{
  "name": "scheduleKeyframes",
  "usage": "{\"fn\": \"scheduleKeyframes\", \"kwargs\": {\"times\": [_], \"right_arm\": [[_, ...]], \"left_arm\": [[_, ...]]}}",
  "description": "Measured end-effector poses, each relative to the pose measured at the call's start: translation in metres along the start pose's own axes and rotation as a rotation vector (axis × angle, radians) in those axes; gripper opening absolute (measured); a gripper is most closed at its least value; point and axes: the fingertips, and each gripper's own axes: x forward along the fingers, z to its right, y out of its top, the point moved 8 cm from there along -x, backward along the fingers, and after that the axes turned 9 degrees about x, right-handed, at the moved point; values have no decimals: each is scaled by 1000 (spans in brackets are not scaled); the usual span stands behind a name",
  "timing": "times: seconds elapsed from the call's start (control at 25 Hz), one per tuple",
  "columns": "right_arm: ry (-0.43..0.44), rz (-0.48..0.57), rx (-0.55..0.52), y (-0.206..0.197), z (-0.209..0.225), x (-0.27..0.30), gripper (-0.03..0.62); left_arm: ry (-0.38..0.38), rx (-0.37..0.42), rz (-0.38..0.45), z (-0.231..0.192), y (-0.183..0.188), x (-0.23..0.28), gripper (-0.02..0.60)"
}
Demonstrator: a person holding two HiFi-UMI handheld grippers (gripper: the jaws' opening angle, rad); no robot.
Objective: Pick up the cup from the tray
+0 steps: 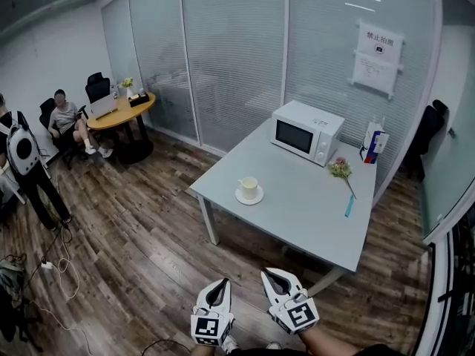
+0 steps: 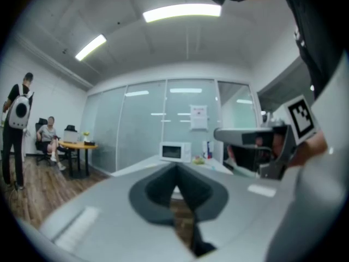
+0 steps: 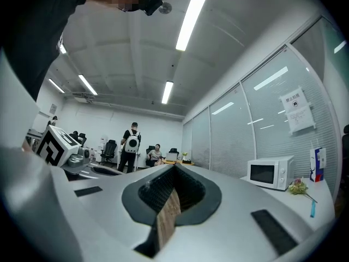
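Note:
A cream cup (image 1: 249, 187) stands upright on a white saucer (image 1: 239, 197) near the left front of the grey table (image 1: 312, 213). Both grippers hang low at the bottom of the head view, over the wooden floor and well short of the table. My left gripper (image 1: 220, 283) has its jaws together with nothing in them, and my right gripper (image 1: 270, 274) looks the same. The left gripper view looks along closed jaws (image 2: 175, 171) toward the table. Closed jaws (image 3: 174, 169) also fill the right gripper view. In both gripper views the cup is hidden.
A white microwave (image 1: 306, 132) sits at the table's back, with a carton (image 1: 375, 142), a flower sprig (image 1: 341, 169) and a blue pen (image 1: 348, 206) to its right. Glass partitions stand behind. At far left are a round table (image 1: 122, 110), a seated person (image 1: 65, 117), a standing person (image 1: 22, 162) and floor cables (image 1: 59, 265).

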Motion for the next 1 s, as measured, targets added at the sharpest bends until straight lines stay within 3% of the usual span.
{"fn": "scheduleKeyframes", "kwargs": {"times": [0.24,0.68,1.0], "right_arm": [[96,56,46,-10,-8,14,-11],[60,79,28,-1,-32,56,-11],[10,40,37,-4,-12,74,-11]], "left_arm": [[-2,6,5,-13,-2,-2,3],[-43,32,28,-61,-6,1,3],[-61,18,26,-73,-10,26,3]]}}
